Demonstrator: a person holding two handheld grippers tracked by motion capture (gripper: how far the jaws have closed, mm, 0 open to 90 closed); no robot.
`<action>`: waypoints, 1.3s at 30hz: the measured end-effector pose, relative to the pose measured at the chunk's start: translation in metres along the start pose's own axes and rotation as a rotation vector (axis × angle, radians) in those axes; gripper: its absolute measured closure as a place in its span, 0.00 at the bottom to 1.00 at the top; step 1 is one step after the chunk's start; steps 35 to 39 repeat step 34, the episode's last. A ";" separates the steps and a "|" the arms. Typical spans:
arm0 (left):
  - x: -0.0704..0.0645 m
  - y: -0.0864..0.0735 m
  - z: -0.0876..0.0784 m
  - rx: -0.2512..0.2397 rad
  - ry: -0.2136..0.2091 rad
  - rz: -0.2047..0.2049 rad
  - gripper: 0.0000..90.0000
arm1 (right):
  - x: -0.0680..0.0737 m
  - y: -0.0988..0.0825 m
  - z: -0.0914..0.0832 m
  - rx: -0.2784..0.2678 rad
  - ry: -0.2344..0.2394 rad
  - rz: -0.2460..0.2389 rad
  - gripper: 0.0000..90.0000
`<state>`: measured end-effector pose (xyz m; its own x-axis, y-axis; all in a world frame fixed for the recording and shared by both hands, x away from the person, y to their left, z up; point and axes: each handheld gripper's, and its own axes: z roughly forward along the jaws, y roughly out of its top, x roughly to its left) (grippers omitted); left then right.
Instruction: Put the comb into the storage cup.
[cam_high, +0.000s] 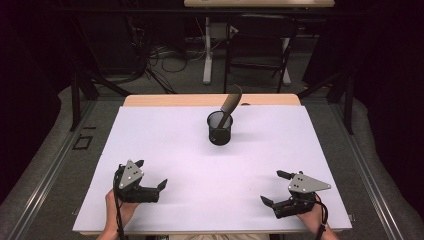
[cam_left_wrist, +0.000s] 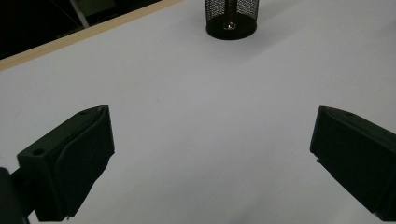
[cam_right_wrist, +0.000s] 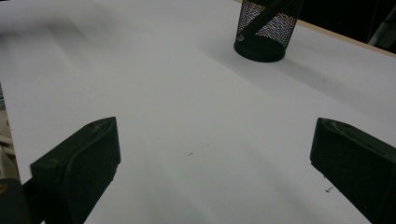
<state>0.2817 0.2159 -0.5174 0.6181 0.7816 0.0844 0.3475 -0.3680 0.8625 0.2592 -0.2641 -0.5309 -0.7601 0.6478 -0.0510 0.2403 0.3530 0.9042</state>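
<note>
A black mesh cup (cam_high: 220, 128) stands upright at the far middle of the white table (cam_high: 165, 130), with a brown-handled tool (cam_high: 230, 102) leaning out of it to the right. The cup (cam_left_wrist: 231, 18) sits far ahead in the left gripper view, and the cup (cam_right_wrist: 266, 30) also stands far ahead in the right gripper view. My left gripper (cam_high: 151, 173) rests near the front left edge, open, nothing between its jaws. My right gripper (cam_high: 272, 187) rests near the front right edge, open and empty too.
A wooden strip (cam_high: 175, 100) edges the table's far side. Beyond it stand a chair (cam_high: 260, 45) and a desk leg (cam_high: 207, 50) with cables on the floor. Dark metal rails (cam_high: 45, 185) run along both sides of the table.
</note>
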 end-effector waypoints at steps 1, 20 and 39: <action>0.000 -0.001 -0.001 0.002 0.004 0.000 0.00 | 0.000 0.000 0.000 0.000 0.001 0.002 0.02; -0.008 -0.020 -0.012 0.031 0.016 0.008 0.00 | 0.000 0.000 0.000 -0.001 0.001 -0.002 0.02; -0.012 -0.023 -0.007 0.032 -0.020 0.007 0.00 | 0.000 0.001 -0.001 -0.018 0.003 -0.007 0.01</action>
